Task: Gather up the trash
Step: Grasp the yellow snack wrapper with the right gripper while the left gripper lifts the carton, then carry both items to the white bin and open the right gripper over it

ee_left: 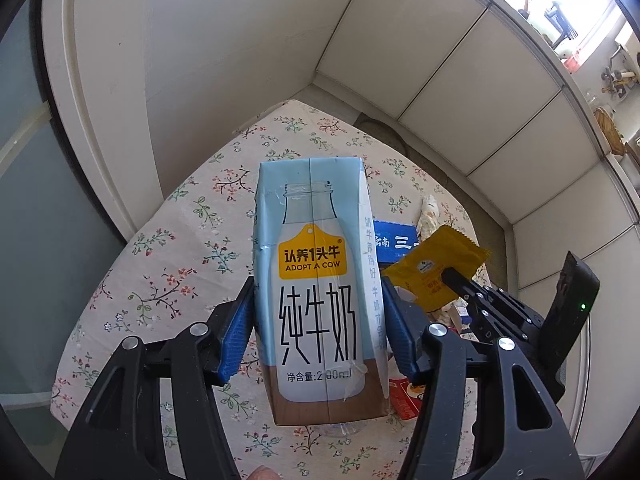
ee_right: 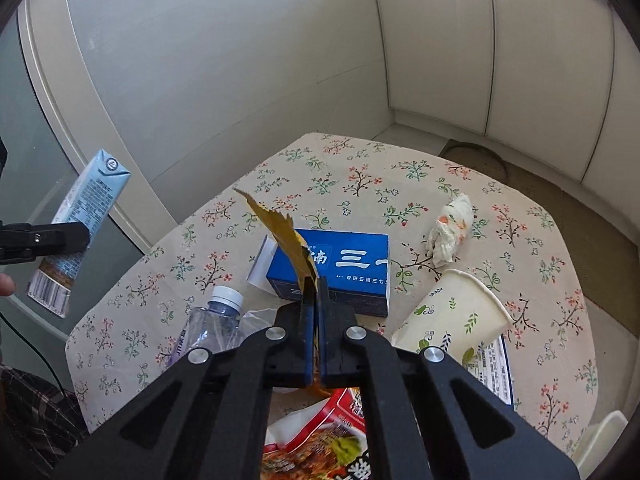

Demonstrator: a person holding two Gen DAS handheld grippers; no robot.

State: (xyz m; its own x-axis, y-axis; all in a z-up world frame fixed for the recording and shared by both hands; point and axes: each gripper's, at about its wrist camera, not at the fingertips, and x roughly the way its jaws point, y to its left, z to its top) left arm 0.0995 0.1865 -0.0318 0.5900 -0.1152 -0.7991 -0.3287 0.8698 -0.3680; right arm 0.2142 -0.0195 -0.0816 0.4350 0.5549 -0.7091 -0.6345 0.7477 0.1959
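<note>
Holding milk carton [ee_left: 320, 280] upright in left gripper [ee_left: 318, 328], blue pads pressing both side faces approx. mid-height, carton raised clear above floral tablecloth [ee_left: 168, 264]. Pinching yellow wrapper [ee_right: 286, 236] in right gripper [ee_right: 315, 332], jaws nearly closed on its lower edge, wrapper standing up edge-on and leaning away to the left in right wrist view; same wrapper showing flat-on just right of carton in left wrist view. Lying on cloth behind wrapper: blue box [ee_right: 352, 268] w/ white lettering, white slip sticking out under its left end. Resting beside box on the right: crumpled tissue [ee_right: 448, 232]; nearer, paper cup [ee_right: 452, 316] tipped on its side, mouth facing up-right, partly over printed sheet. Sitting left of right gripper: clear plastic bottle [ee_right: 218, 320], white cap on. Lying directly below right gripper: red snack bag [ee_right: 320, 436], partly hidden by the arms.
</note>
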